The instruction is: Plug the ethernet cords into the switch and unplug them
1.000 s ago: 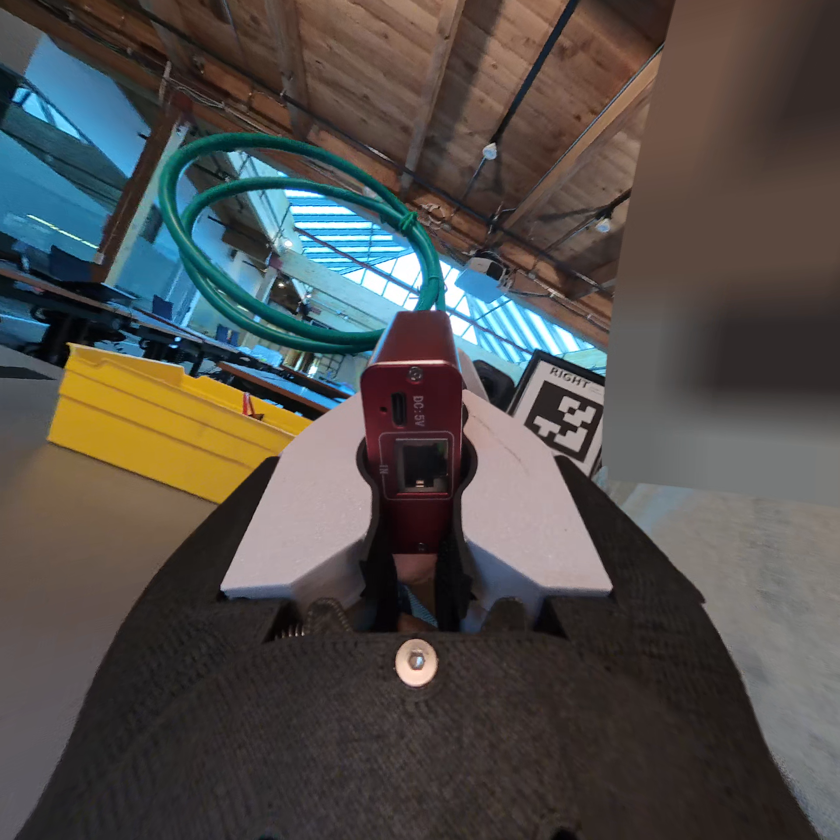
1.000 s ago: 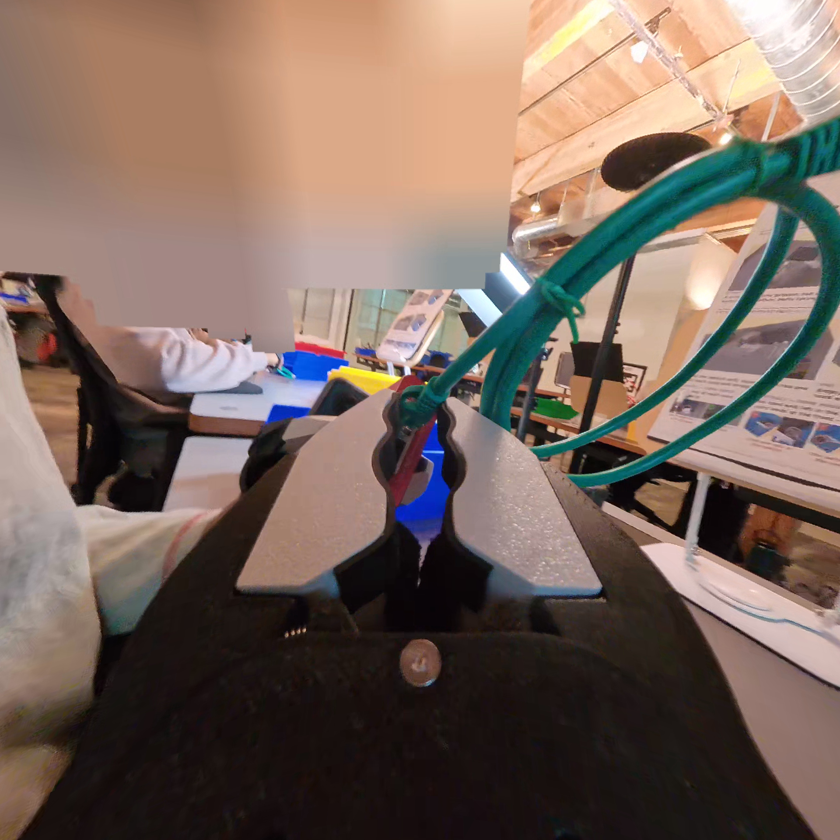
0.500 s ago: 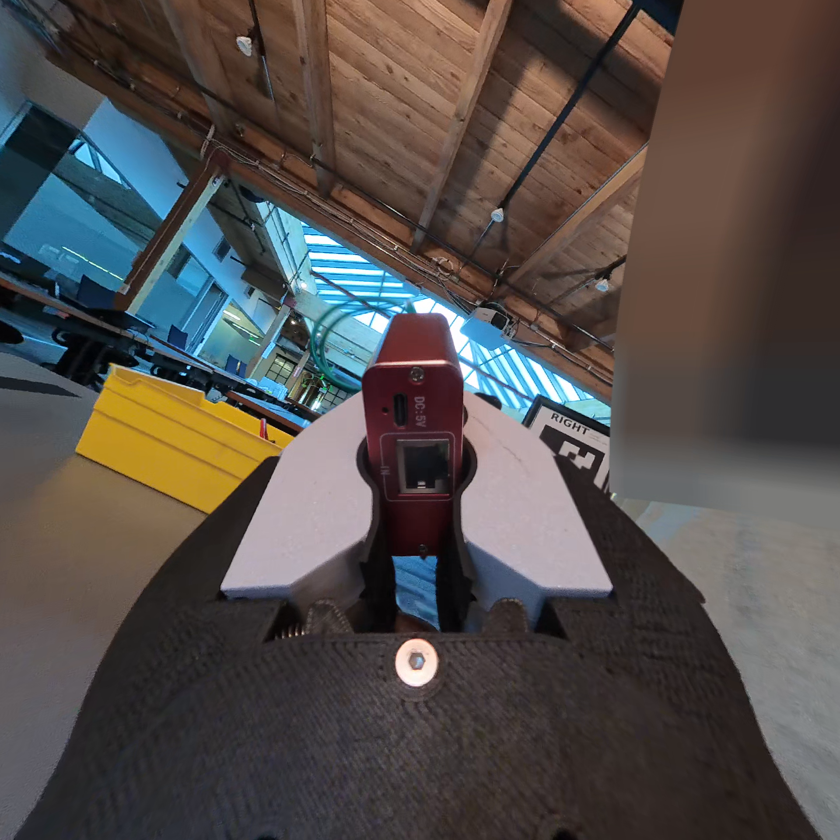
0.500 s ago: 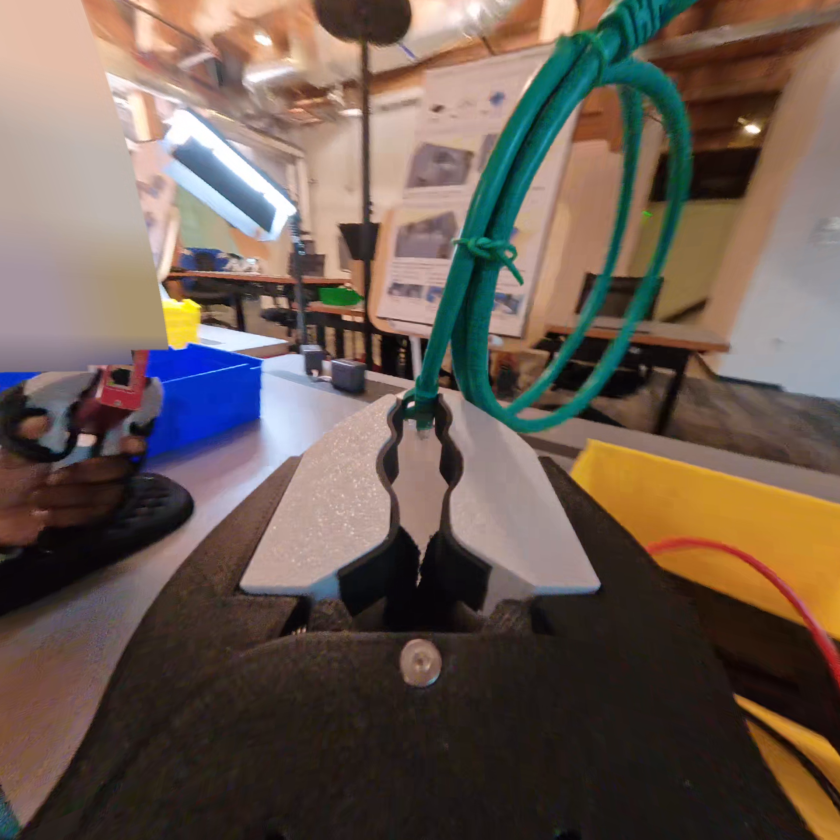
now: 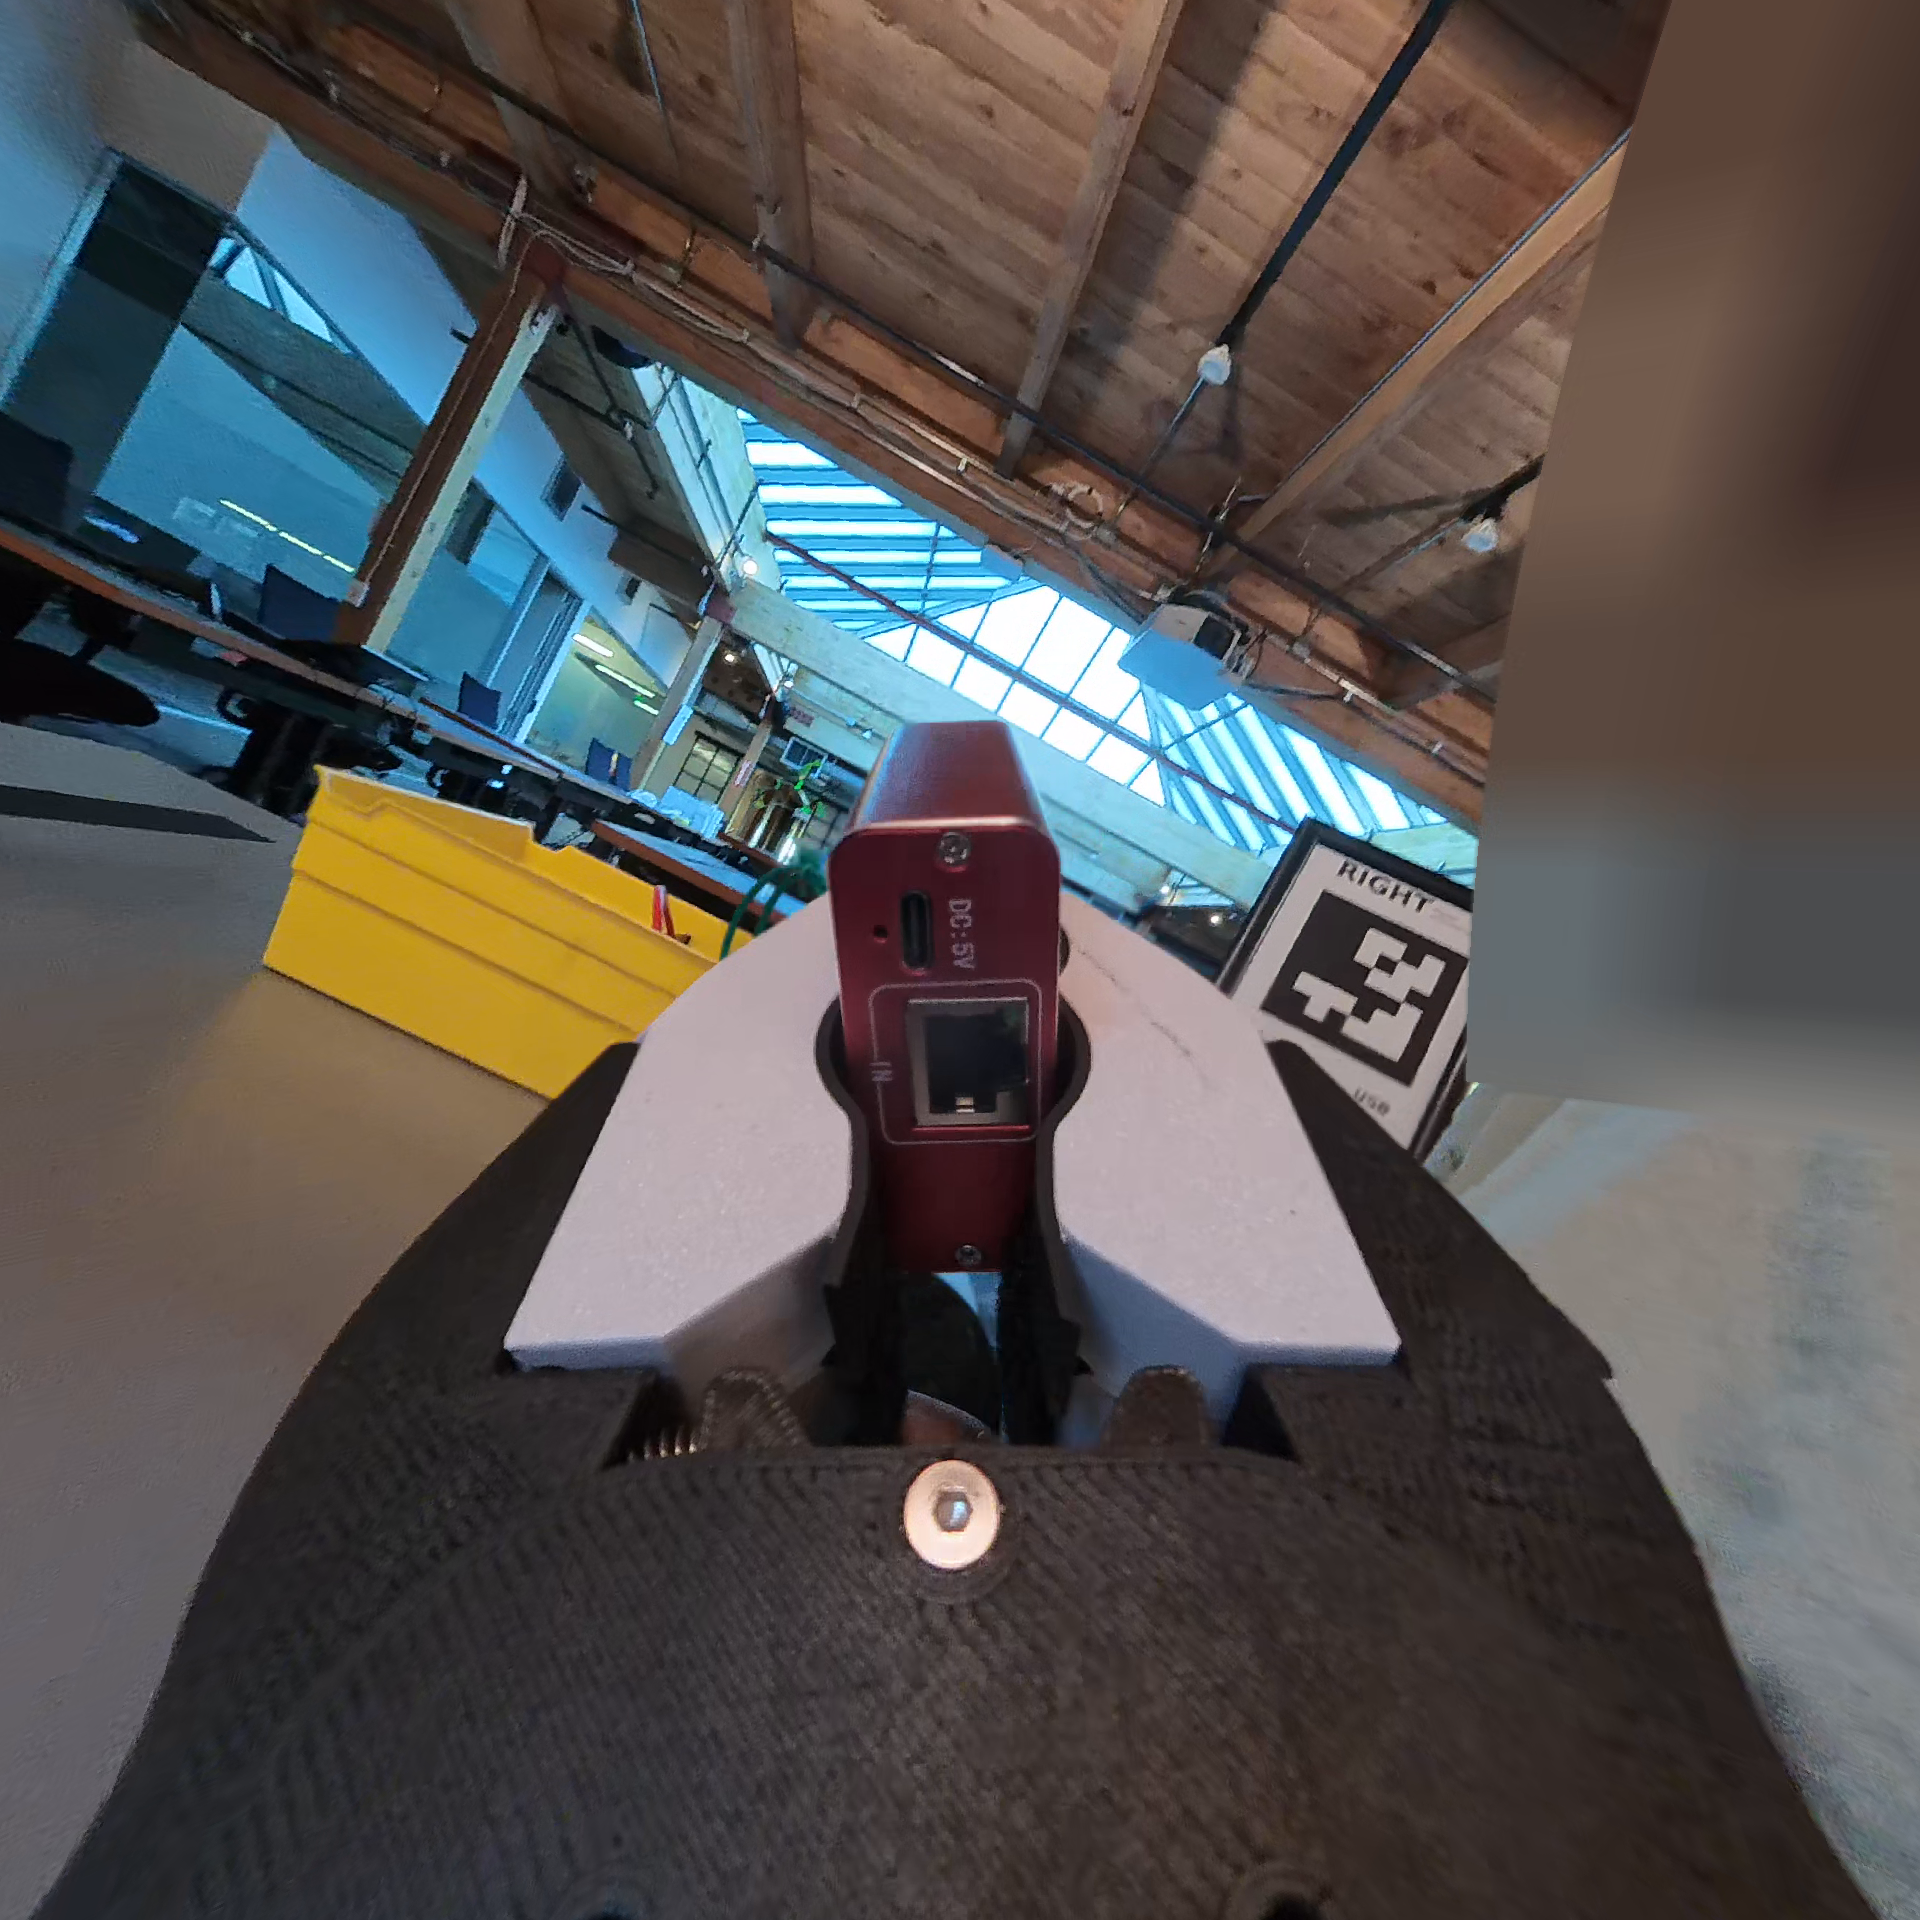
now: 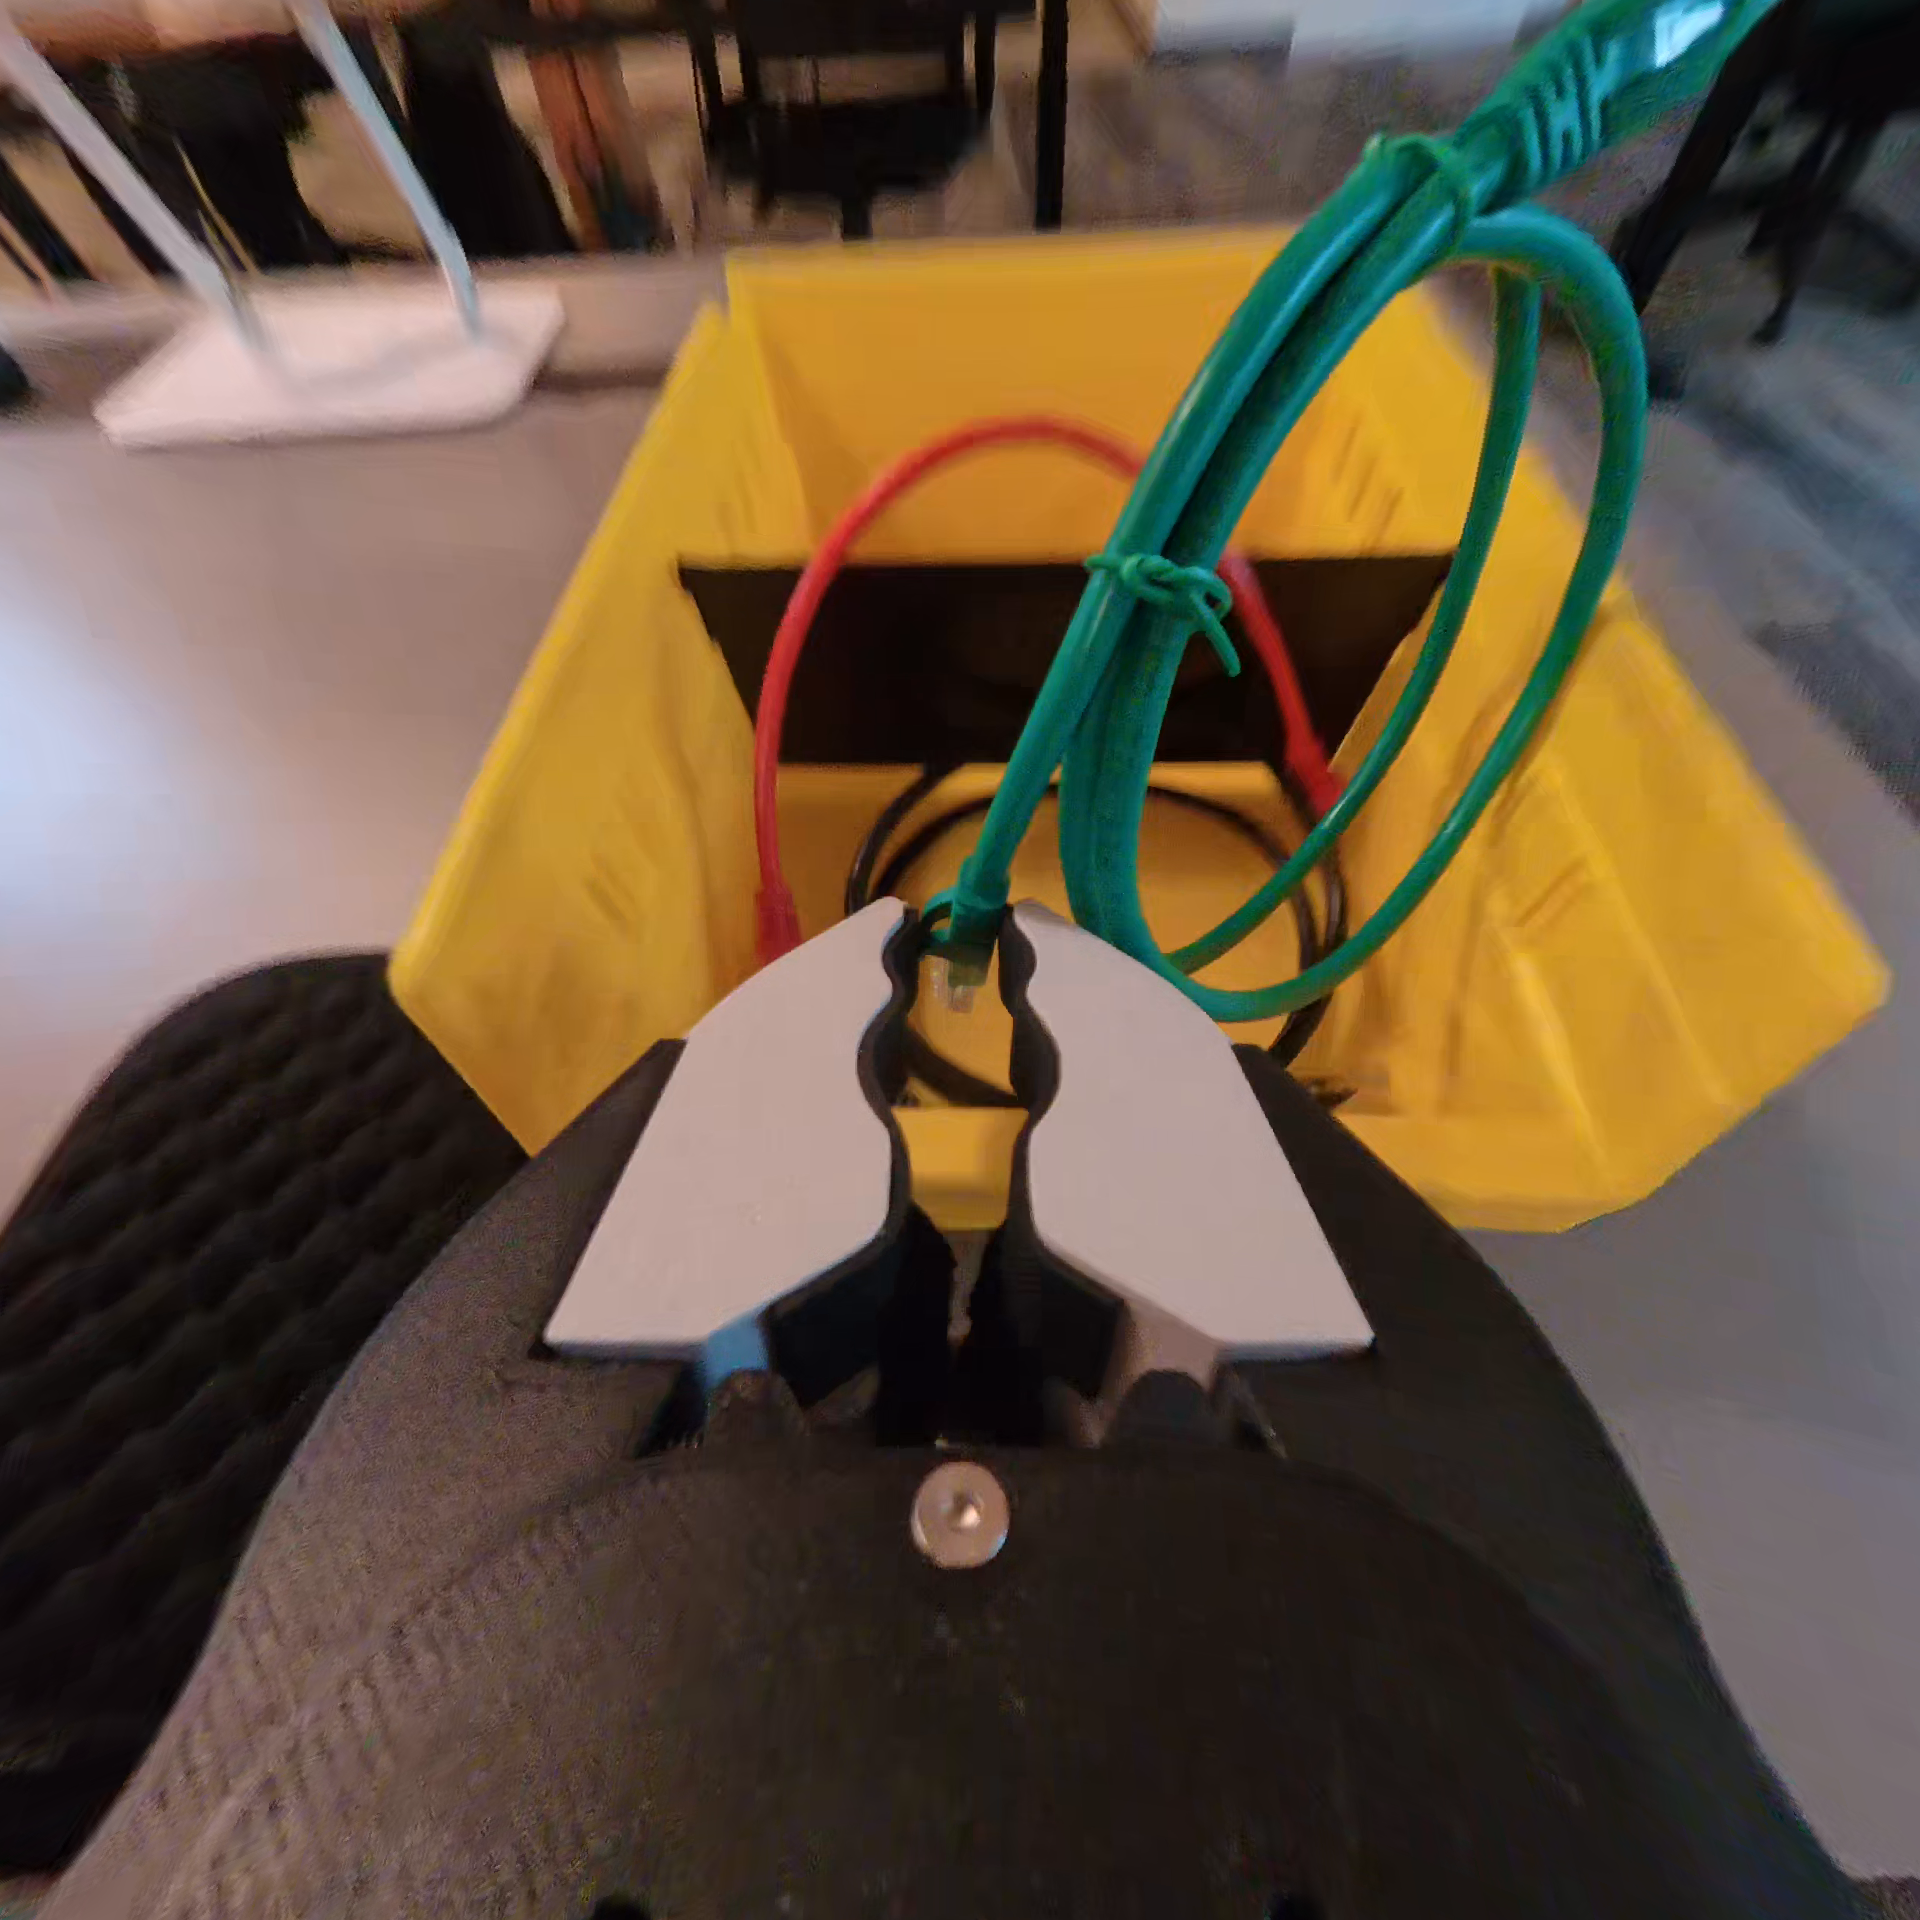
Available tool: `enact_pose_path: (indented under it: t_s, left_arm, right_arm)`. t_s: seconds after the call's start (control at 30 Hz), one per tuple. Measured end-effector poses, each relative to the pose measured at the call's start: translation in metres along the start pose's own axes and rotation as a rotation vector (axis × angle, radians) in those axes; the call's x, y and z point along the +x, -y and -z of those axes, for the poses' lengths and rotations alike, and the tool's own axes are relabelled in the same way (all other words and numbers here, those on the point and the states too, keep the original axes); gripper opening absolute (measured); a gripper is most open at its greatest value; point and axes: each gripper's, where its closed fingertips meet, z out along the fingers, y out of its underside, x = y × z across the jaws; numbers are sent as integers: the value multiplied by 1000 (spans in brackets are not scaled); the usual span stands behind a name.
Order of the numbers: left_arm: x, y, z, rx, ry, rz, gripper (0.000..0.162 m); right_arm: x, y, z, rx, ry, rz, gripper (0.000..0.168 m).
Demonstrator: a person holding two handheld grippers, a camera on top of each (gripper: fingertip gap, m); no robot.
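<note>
switch [image 5: 951, 1039]: dark red metal, grey port
fingers [image 5: 707, 1174]: pale grey, on black woven-texture bodies
green cord [image 6: 1122, 748]: coiled, bound with green twist ties, clear plug
bin [image 6: 582, 810]: bright yellow, black divider inside
red cord [image 6: 774, 717]: in the bin, above a black cord [image 6: 1314, 935]
marker card [image 5: 1356, 997]: black-and-white squares
desk [image 5: 125, 1143]: plain grey
mat [image 6: 156, 1247]: black, quilted

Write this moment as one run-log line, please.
left gripper: shut on switch | right gripper: shut on green cord plug, over yellow bin | cord unplugged
</note>
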Motion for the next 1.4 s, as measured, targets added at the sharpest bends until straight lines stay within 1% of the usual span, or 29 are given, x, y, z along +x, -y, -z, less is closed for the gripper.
enact_pose_path:
  t_s: [0.07,0.1,0.13,0.2,0.23,0.37,0.43,0.5,0.57,0.6,0.67,0.7,0.73,0.77,0.83,0.87,0.93,1.0,1.03,1.07,1.1,1.13,1.17,1.23,1.27,1.33,1.4]
  left_arm:
    - [-1,-5,-2,-30,13,-20,28]
    - [-1,-7,-3,-44,18,-28,29]
    - [-2,-9,-3,-54,23,-36,29]
    - [-3,-10,-3,-65,35,-46,29]
    - [-4,-11,-3,-67,40,-49,29]
    - [-5,-13,-4,-81,46,-41,29]
    - [-6,-16,-5,-99,56,-53,29]
    - [-6,-20,-6,-123,64,-78,28]
    - [-6,-25,-7,-156,70,-105,28]
    - [-5,-28,-8,-173,69,-117,28]
    - [-3,-34,-9,-206,55,-118,28]
    - [-2,-36,-9,-218,48,-110,28]
    - [-2,-39,-10,-231,42,-98,28]
    - [-2,-41,-10,-246,39,-84,28]
    - [-3,-47,-9,-281,37,-46,28]
    - [-4,-50,-9,-300,40,-22,28]
    - [-7,-59,-8,-347,51,25,28]
    - [-9,-65,-8,-383,60,42,28]
    - [-9,-66,-8,-391,57,41,28]
    - [-9,-66,-8,-388,62,38,28]
    - [-9,-65,-8,-380,63,34,28]
    - [-10,-64,-8,-374,66,34,29]
    - [-8,-61,-9,-360,57,33,34]
    - [2,-52,-12,-303,-2,35,49]
    - [8,-47,-13,-270,-39,37,54]
    - [23,-30,-12,-156,-136,63,60]
    - [29,-11,-8,-44,-205,172,67]
  right_arm:
    - [-12,-21,-13,-155,40,40,15]
    - [-21,-26,-18,-197,79,63,16]
    - [-31,-25,-22,-191,125,84,23]
    - [-41,-11,-25,-99,160,68,41]
    - [-41,-4,-23,-59,164,49,47]
    - [-33,21,-8,78,138,-20,62]
    - [-43,44,5,207,189,-28,68]
    - [-74,71,21,350,335,-12,67]
    - [-121,88,39,444,576,-2,64]
    - [-148,93,49,466,721,9,65]
    - [-205,90,73,479,1007,105,70]
    - [-230,83,81,481,1099,189,76]
    - [-253,74,84,479,1141,296,86]
    - [-273,62,83,474,1148,430,95]
    - [-304,37,73,470,1085,733,105]
    - [-314,27,66,470,1024,870,105]
    - [-329,13,53,479,902,1103,101]
    - [-336,6,47,497,822,1246,94]
    - [-338,3,46,504,807,1292,85]
    - [-338,1,45,511,791,1331,71]
    - [-338,0,45,524,780,1347,69]
    - [-338,1,43,526,772,1335,69]
    - [-338,2,42,523,769,1300,69]
    - [-339,12,44,580,803,1159,69]
    - [-340,19,49,629,852,1050,69]
    - [-338,35,64,728,996,777,69]
    - [-331,52,82,839,1163,481,69]
